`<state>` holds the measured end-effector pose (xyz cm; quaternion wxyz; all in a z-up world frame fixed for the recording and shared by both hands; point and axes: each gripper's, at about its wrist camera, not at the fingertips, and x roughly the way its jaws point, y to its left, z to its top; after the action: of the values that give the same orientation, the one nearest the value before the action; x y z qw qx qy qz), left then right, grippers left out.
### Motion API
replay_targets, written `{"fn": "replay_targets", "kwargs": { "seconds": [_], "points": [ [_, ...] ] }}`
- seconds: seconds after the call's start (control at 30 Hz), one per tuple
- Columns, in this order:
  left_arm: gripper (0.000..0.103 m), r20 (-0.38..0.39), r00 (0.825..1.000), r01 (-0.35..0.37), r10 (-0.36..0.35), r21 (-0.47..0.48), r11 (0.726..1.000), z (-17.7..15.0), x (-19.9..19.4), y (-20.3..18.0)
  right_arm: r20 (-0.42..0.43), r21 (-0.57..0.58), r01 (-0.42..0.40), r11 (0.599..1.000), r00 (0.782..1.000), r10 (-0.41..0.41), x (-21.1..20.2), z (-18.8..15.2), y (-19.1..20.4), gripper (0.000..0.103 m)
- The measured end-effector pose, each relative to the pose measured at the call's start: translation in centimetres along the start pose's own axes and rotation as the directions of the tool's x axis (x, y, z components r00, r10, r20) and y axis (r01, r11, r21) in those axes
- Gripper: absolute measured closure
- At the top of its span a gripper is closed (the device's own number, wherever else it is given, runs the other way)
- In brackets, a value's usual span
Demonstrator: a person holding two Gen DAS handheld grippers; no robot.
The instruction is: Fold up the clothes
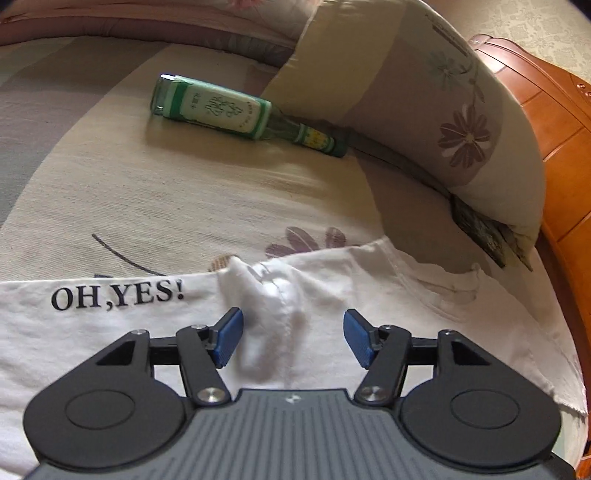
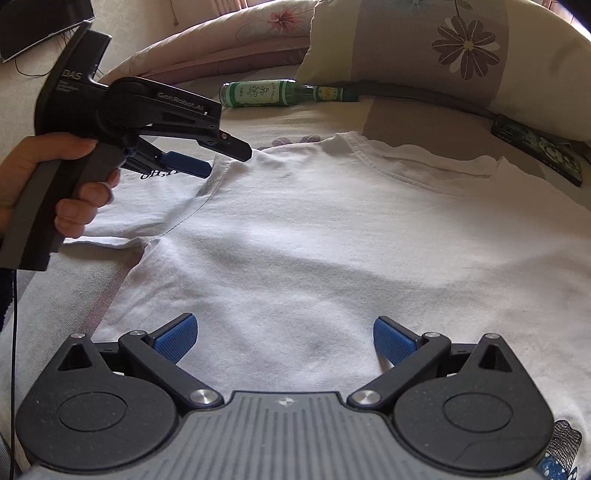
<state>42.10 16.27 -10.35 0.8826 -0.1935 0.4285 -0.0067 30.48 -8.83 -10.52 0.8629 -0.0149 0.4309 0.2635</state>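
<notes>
White shirt (image 2: 314, 229) is lying spread mid-frame, both grippers (image 1: 293, 338) (image 2: 284, 338) gaping wide and gripping nothing; closing shallowly risks pinching one layer.

Floral bed (image 1: 147, 192), wooden headboard (image 1: 554, 122), wallpaper (image 1: 535, 22).

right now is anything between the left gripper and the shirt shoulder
Nothing visible. The left gripper is open right over the bunched shoulder seam of the white t-shirt. The green glass bottle lies well beyond, near the pillow.
</notes>
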Motion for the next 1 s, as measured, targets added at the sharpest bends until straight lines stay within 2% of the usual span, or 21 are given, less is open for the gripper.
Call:
{"fn": "replay_targets", "kwargs": {
  "seconds": [0.03, 0.13, 0.17, 0.23, 0.27, 0.37, 0.43, 0.47, 0.53, 0.8, 0.87, 0.93, 1.0],
  "points": [
    [0.043, 0.021, 0.999, -0.029, 0.03, -0.039, 0.999, 0.5, 0.8, 1.1, -0.002, -0.001, -0.005, 1.0, 1.0, 0.005, -0.1, 0.0, -0.1, 0.0],
    [0.042, 0.07, 0.997, -0.033, 0.041, -0.117, 0.993, 1.7, 1.1, 2.8, 0.001, 0.017, -0.023, 1.0, 1.0, 0.023, -0.2, -0.1, -0.7, 0.0],
    [0.045, 0.074, 0.994, -0.07, 0.08, -0.124, 0.99, 1.9, 0.7, 2.6, 0.002, 0.021, -0.025, 0.999, 1.0, 0.025, -0.3, -0.1, -0.8, 0.0],
    [0.045, 0.082, 0.992, -0.089, 0.098, -0.114, 0.99, 1.9, -0.5, 1.9, 0.004, 0.028, -0.027, 0.999, 1.0, 0.027, -0.4, -0.2, -1.1, 0.0],
    [0.044, 0.085, 0.995, -0.048, 0.057, -0.103, 0.993, 1.6, -1.2, 1.3, 0.005, 0.029, -0.025, 0.999, 1.0, 0.025, -0.5, -0.3, -1.1, 0.0],
    [0.033, 0.075, 0.994, 0.082, -0.078, -0.056, 0.995, 0.2, -2.7, -1.0, 0.008, 0.028, -0.02, 0.999, 1.0, 0.02, -0.4, -0.4, -1.3, 0.0],
    [0.031, 0.029, 0.993, 0.113, -0.113, -0.019, 0.993, -0.6, -2.0, -2.6, 0.01, 0.026, -0.02, 0.999, 1.0, 0.019, -0.4, -0.4, -1.4, 0.0],
    [0.031, 0.002, 0.994, 0.107, -0.107, -0.007, 0.994, -0.9, -1.3, -3.2, 0.011, 0.025, -0.019, 1.0, 1.0, 0.019, -0.4, -0.4, -1.4, 0.0],
    [0.032, -0.035, 0.999, 0.037, -0.037, -0.001, 0.999, -0.9, 0.6, -3.5, 0.012, 0.023, -0.019, 1.0, 1.0, 0.018, -0.4, -0.4, -1.5, 0.0],
    [0.033, 0.04, 0.995, -0.094, 0.095, -0.012, 0.995, 1.2, 4.2, -2.0, 0.018, 0.021, -0.016, 1.0, 1.0, 0.015, -0.4, -0.5, -1.7, 0.0],
    [0.034, 0.048, 0.996, -0.079, 0.08, -0.026, 0.997, 1.2, 3.2, -1.7, 0.019, 0.02, -0.015, 1.0, 1.0, 0.015, -0.4, -0.5, -1.7, 0.0],
    [0.033, 0.072, 0.997, -0.004, 0.006, -0.02, 1.0, 0.7, 1.3, -2.5, 0.02, 0.015, -0.014, 1.0, 1.0, 0.013, -0.3, -0.6, -1.7, 0.0],
    [0.028, 0.046, 0.996, 0.075, -0.075, -0.003, 0.997, 0.0, 0.5, -3.5, 0.023, 0.006, -0.01, 1.0, 1.0, 0.01, -0.3, -0.7, -1.7, 0.0]
  ]
}}
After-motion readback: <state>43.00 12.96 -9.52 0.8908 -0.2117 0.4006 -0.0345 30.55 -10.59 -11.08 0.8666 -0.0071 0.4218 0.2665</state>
